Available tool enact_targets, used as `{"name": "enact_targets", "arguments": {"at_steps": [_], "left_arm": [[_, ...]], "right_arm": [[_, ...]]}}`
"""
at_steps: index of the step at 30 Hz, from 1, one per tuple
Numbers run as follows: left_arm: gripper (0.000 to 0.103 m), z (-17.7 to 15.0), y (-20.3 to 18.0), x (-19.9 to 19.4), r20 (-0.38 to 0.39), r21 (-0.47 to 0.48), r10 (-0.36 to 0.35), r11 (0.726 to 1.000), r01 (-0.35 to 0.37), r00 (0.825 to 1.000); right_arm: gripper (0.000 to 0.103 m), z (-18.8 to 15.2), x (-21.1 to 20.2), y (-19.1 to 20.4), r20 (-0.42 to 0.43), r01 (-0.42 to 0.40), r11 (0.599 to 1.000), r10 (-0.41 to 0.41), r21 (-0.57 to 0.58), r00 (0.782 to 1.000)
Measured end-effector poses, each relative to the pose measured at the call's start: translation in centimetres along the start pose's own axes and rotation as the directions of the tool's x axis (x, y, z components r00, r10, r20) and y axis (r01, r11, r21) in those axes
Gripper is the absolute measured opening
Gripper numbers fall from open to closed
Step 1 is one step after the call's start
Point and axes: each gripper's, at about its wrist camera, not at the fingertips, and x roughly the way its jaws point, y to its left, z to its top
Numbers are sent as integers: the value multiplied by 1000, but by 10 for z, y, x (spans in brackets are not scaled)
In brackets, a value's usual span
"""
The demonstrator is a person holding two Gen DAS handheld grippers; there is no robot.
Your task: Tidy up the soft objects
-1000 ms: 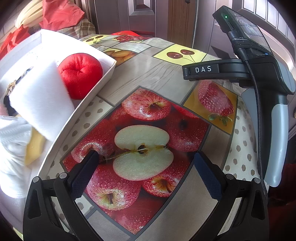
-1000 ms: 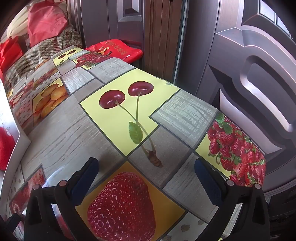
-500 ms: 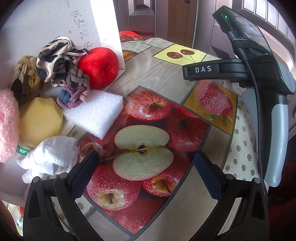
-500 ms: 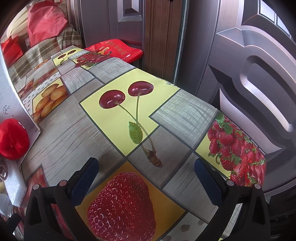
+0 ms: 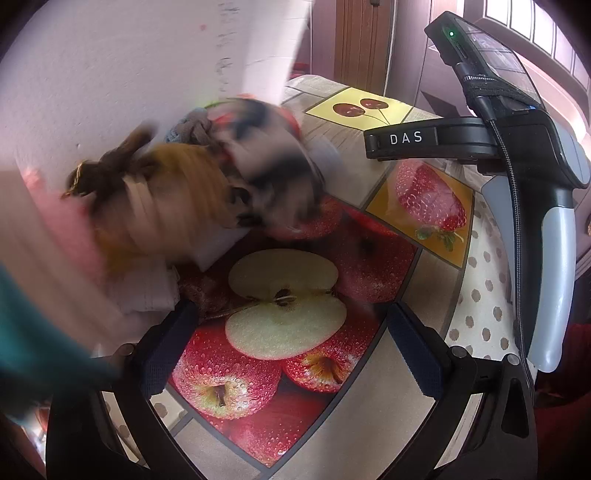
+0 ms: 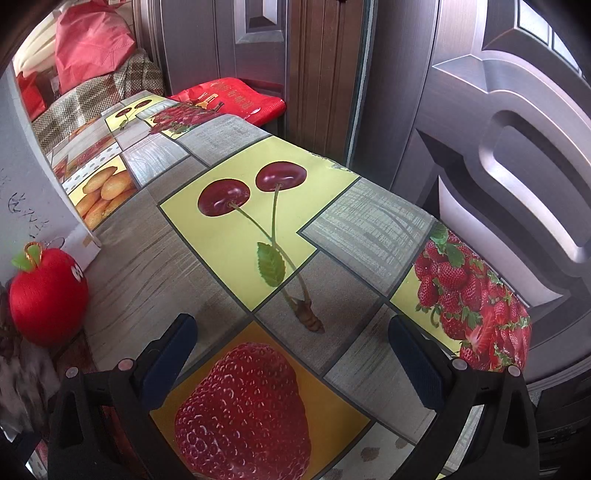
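Soft daylight all over, brightest from the window panes (image 5: 532,22) far right. The heap of soft fabric things (image 5: 207,184) on the left is smeared with motion blur, while the glossy fruit-print tablecloth (image 6: 236,236) stays sharp. Fisheye bends and darkens every edge.

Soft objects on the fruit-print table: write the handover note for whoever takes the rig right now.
Left gripper: jaws open, empty, over the apple print.
Right gripper: jaws open, empty, over the strawberry print.
Soft things: a blurred, tumbling heap spills from the tipped white box onto the table. The red plush apple sits by the box corner.
Done: box being emptied.
Left: all sorting; nothing gripped yet.
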Motion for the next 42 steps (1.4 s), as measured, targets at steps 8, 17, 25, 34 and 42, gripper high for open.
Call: {"name": "enact_targets", "arguments": {"at_steps": [8, 17, 25, 34, 42], "left_arm": [[102, 2, 2, -1, -1, 1, 2, 1000, -2, 1000], [102, 2, 2, 0, -2, 0, 1, 1000, -1, 1000], [102, 2, 3, 0, -1, 0, 1, 1000, -1, 1000], [102, 2, 3, 0, -1, 0, 1, 1000, -1, 1000], [102, 1, 3, 0, -1, 0, 1, 1000, -1, 1000]], "right_arm": [[103, 0, 0, 0, 0, 0, 1000, 0, 0, 1000], [103, 0, 1, 0, 0, 0, 1000, 0, 0, 1000], [103, 0, 1, 0, 0, 0, 1000, 0, 0, 1000], [103, 0, 1, 0, 0, 0, 1000, 0, 0, 1000], [103, 0, 1, 0, -1, 0, 1000, 0, 0, 1000]]}}
